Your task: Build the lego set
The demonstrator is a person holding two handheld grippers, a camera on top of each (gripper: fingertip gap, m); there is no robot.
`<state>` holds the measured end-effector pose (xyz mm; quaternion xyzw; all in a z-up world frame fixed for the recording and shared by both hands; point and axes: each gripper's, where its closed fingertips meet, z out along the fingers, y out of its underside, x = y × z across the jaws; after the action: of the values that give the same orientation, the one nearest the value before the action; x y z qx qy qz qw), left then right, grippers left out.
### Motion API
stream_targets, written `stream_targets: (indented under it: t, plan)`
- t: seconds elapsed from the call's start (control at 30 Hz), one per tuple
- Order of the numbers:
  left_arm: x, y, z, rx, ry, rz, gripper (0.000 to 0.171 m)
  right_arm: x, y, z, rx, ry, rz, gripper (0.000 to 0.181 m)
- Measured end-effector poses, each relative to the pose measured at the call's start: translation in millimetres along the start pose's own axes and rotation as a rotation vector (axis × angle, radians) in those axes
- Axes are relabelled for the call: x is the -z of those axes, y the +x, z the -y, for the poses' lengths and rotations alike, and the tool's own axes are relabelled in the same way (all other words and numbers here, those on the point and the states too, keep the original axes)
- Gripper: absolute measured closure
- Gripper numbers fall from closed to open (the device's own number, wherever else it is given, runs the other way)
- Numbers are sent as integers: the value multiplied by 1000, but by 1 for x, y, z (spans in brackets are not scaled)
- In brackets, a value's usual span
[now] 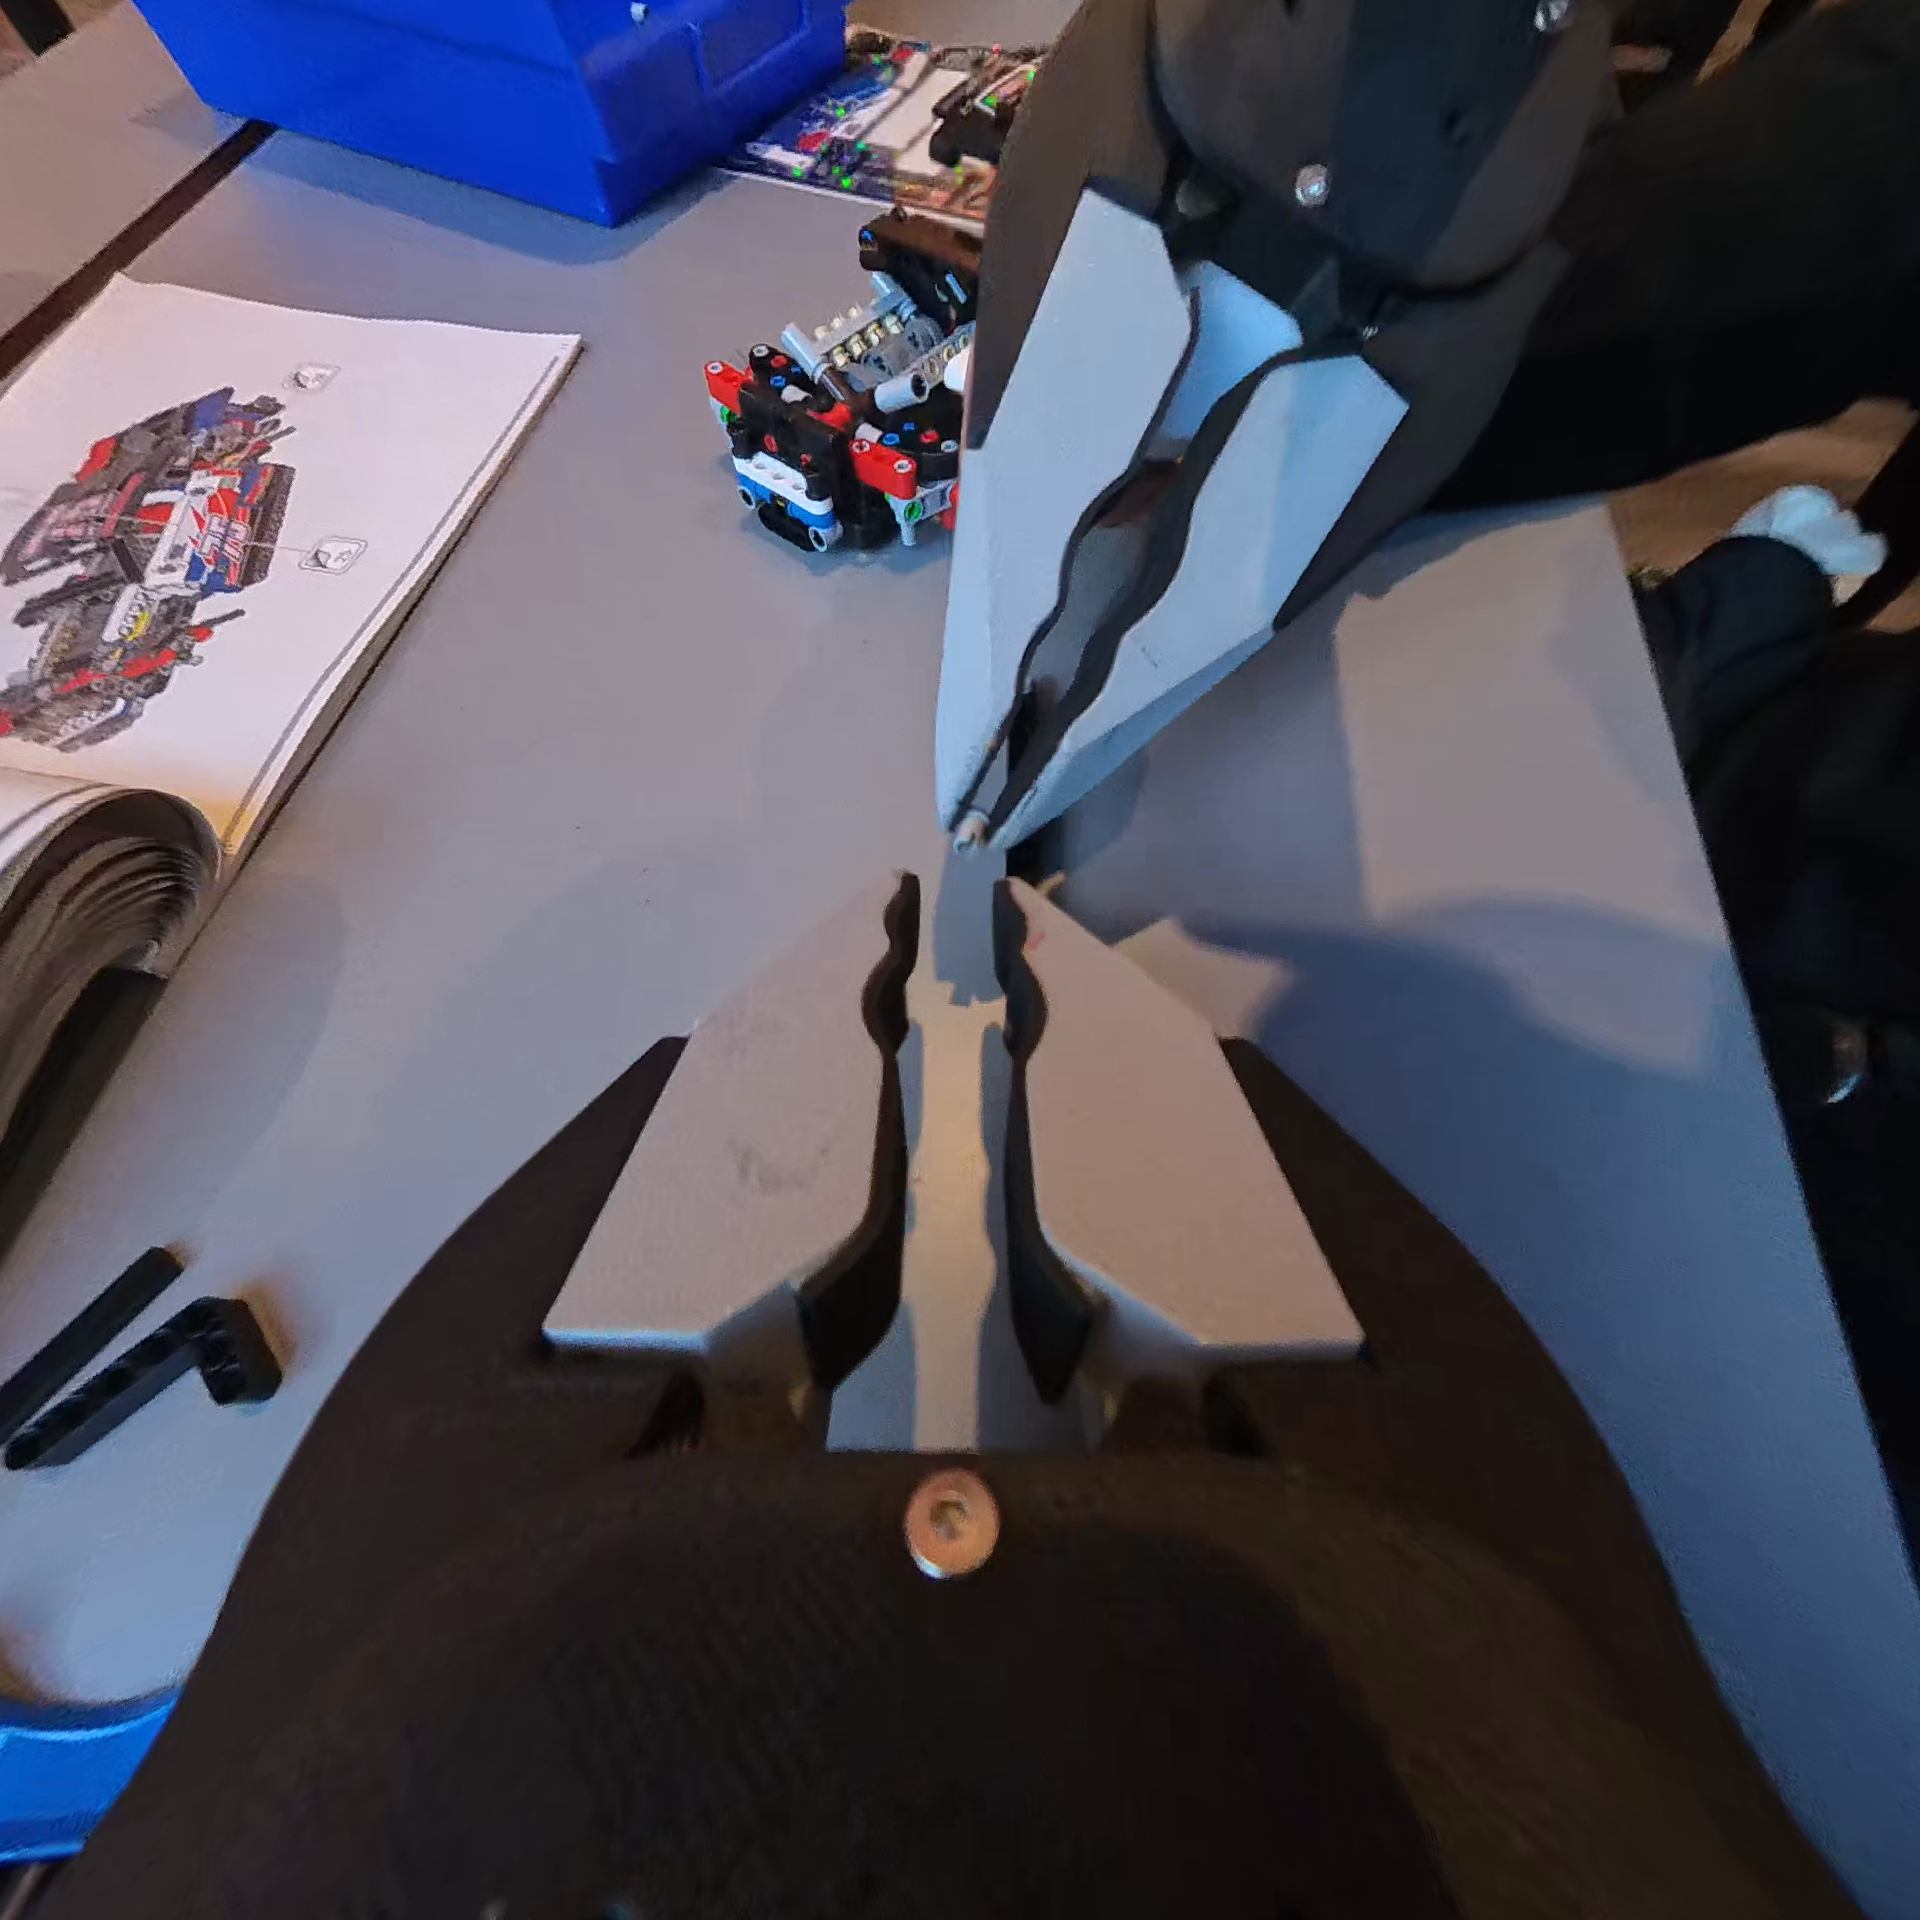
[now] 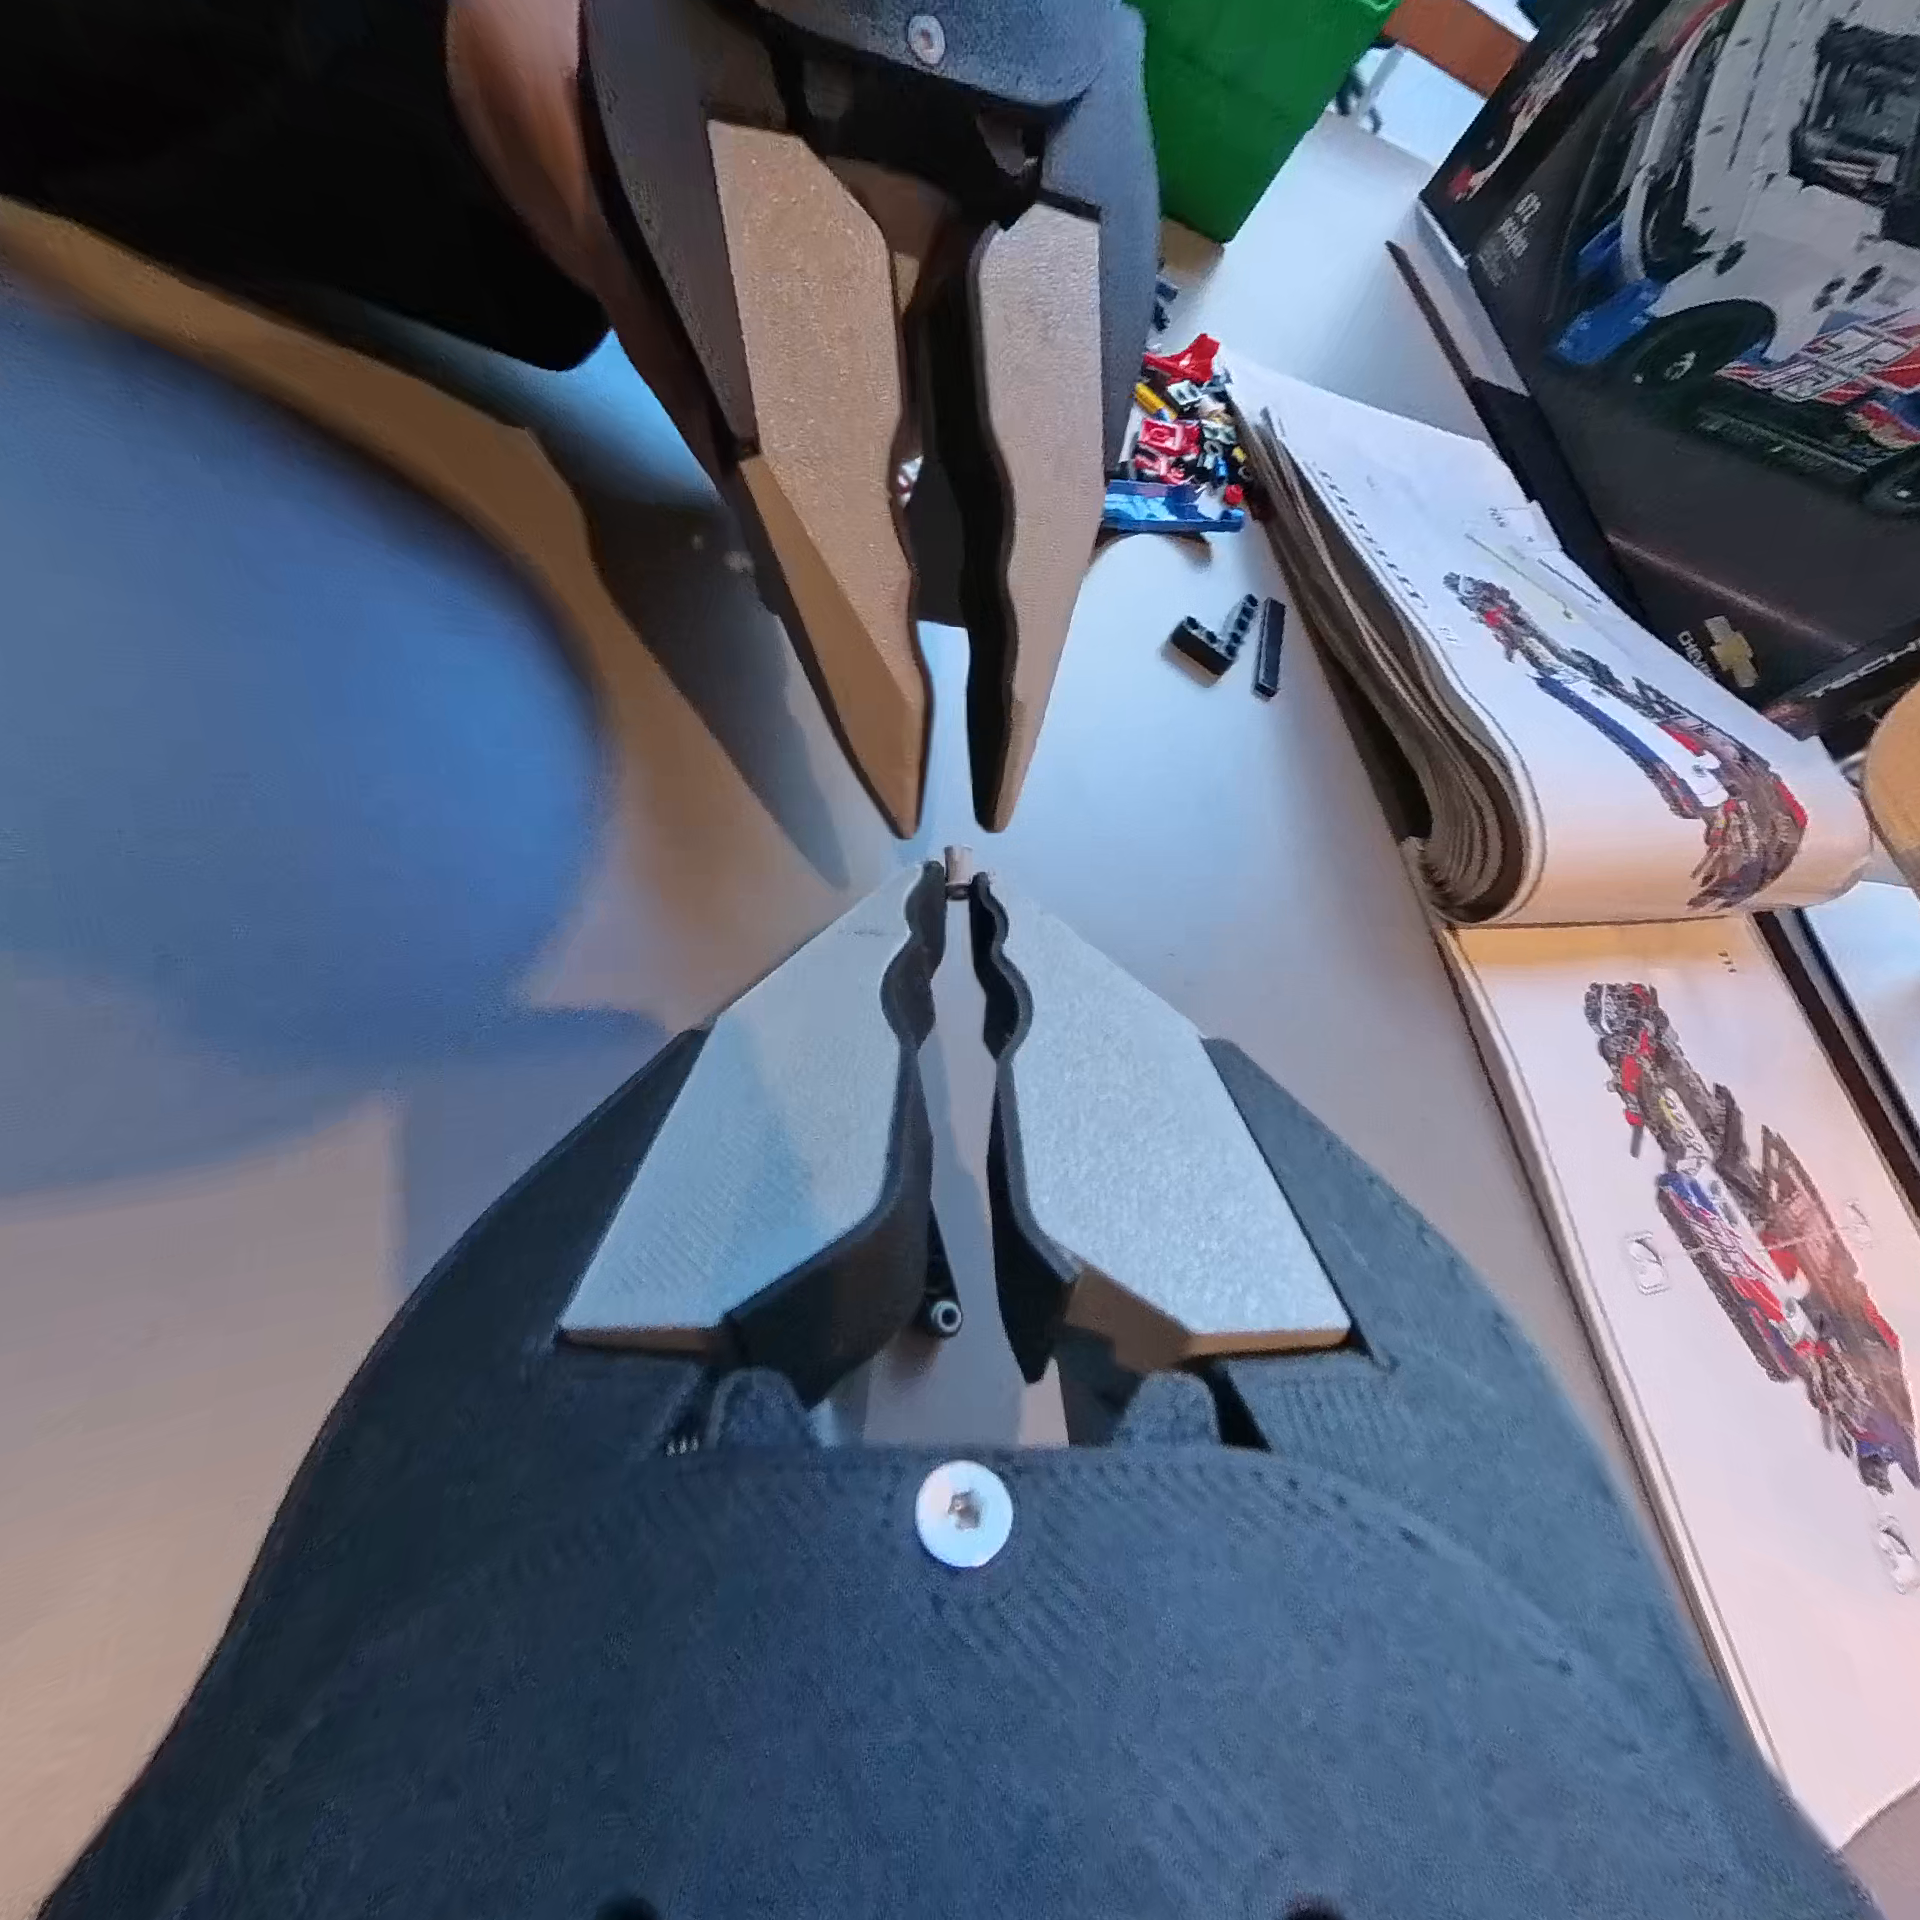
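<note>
Right tool [image 2: 951, 883] pinching a tiny grey peg [image 2: 956, 864] at the very tips, with only the peg's end poking out. Left tool [image 2: 948, 826] spread a little, holding nothing, tips just beside that peg, nose to nose with the right one. Both up above the grey bench [image 1: 623, 727].

About the peg: very small, light, hard and smooth (easy to flick away or drop). Best held by its middle, with a soft squeeze, straight across, not on the rounded end. Probably a hand-over or a re-grip coming up, so a slow, steady move needed.

Farther out on the bench: half-built car [image 1: 842, 436] at the far side, stiff but easy to pop apart, so best held low by its black frame. Black bent beam [image 1: 145, 1371] and a straight black beam [image 1: 88, 1335] near left, flat and hard. Open instruction book [image 1: 239, 540] on the left. Blue bin [image 1: 499, 83] far back. Pile of loose pieces [image 2: 1184, 426] and set box [image 2: 1714, 260] far right in the right wrist view.
</note>
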<state>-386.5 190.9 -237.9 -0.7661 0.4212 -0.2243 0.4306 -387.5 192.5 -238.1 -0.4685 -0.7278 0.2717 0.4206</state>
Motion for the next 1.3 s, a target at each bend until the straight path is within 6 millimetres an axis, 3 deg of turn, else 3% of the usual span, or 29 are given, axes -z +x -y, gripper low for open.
stream_targets:
  t: [0.43,1.3]
  plan:
    - [-10,10,-14,-120,-94,6,171,-6,-13,-6,2,-34,76,179]
    - [-10,12,-12,-184,-106,37,170,-9,-17,-14,48,-81,82,178]
